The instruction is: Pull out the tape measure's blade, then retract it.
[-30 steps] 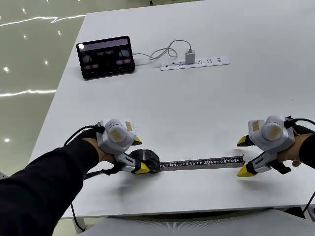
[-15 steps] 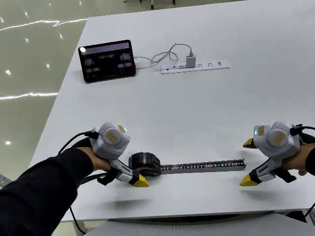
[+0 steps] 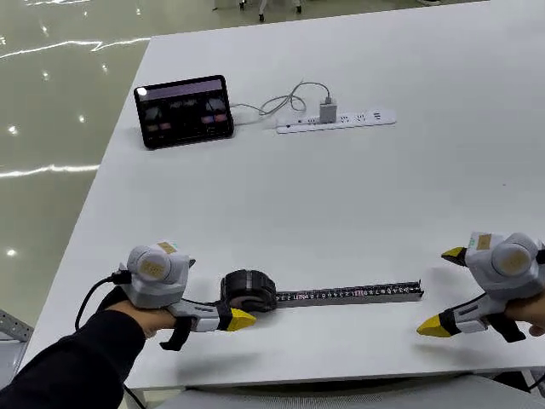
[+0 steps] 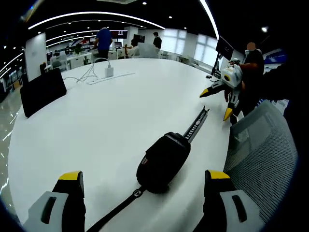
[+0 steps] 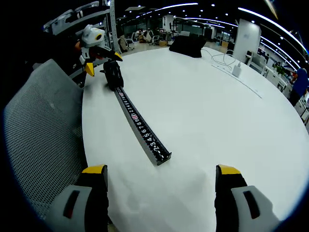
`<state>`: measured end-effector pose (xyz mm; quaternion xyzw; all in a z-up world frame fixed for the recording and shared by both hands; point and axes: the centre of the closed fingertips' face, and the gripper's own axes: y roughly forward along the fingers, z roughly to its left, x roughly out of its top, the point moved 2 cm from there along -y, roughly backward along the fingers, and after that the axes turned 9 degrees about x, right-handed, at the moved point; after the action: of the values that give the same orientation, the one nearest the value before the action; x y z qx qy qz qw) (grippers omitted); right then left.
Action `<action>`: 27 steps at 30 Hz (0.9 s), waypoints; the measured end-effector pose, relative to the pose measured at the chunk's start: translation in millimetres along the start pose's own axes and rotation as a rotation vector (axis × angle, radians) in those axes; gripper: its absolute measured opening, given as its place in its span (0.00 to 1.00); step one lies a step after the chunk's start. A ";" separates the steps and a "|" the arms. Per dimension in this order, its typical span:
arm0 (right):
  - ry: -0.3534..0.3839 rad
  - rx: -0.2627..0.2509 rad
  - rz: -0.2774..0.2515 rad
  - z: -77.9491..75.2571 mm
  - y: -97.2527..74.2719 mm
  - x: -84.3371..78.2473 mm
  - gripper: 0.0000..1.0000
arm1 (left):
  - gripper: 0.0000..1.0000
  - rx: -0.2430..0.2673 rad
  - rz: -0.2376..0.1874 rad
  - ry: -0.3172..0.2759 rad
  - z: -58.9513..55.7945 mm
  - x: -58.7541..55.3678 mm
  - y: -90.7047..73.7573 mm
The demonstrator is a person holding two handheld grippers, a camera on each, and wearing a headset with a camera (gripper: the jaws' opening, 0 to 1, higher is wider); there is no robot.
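A black tape measure point(image 3: 249, 290) lies on the white table point(image 3: 341, 196), its blade point(image 3: 349, 295) pulled out to the right and lying flat. My left gripper point(image 3: 228, 308) is open just left of the case, with nothing between its yellow tips; in the left gripper view the case point(image 4: 163, 160) lies a little ahead of the jaws, its wrist strap point(image 4: 118, 211) trailing back between them. My right gripper point(image 3: 446, 290) is open to the right of the blade's hook end point(image 5: 162, 157), apart from it. The left gripper point(image 5: 94, 43) appears far off in the right gripper view.
A dark tablet point(image 3: 184, 110) stands at the back left. A white power strip point(image 3: 336, 120) with a charger and cable lies behind the middle. The table's near edge runs just below both grippers; a grey mesh chair point(image 5: 43, 130) sits under it.
My left gripper has let go of the tape measure's case and drawn back left. My right gripper has moved right, away from the blade's end. The blade stays extended.
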<state>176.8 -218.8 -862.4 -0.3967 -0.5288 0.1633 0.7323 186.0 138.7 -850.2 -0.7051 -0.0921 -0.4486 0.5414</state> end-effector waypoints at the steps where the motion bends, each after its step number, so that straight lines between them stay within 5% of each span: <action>1: 0.016 -0.004 -0.015 0.3 -1.7 -1.1 0.88 | 1.00 0.001 -0.006 -0.009 0.2 -0.8 -1.3; 9: 0.118 -0.100 -0.139 8.1 -20.2 -7.4 0.89 | 1.00 0.068 -0.065 -0.095 5.4 -5.3 -18.9; 17: 0.153 -0.150 -0.191 23.2 -42.0 -20.5 0.92 | 1.00 0.101 -0.081 -0.109 4.6 -12.3 -36.3; 25: 0.163 -0.172 -0.200 29.2 -56.2 -33.3 0.95 | 1.00 0.114 -0.089 -0.119 1.4 -17.7 -48.7; 27: 0.178 -0.169 -0.182 29.8 -57.5 -38.2 0.99 | 1.00 0.107 -0.058 -0.099 -1.2 -23.7 -49.8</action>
<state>124.7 -268.1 -839.9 -0.4204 -0.5073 0.0155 0.7521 141.0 165.9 -833.7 -0.6934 -0.1630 -0.4230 0.5601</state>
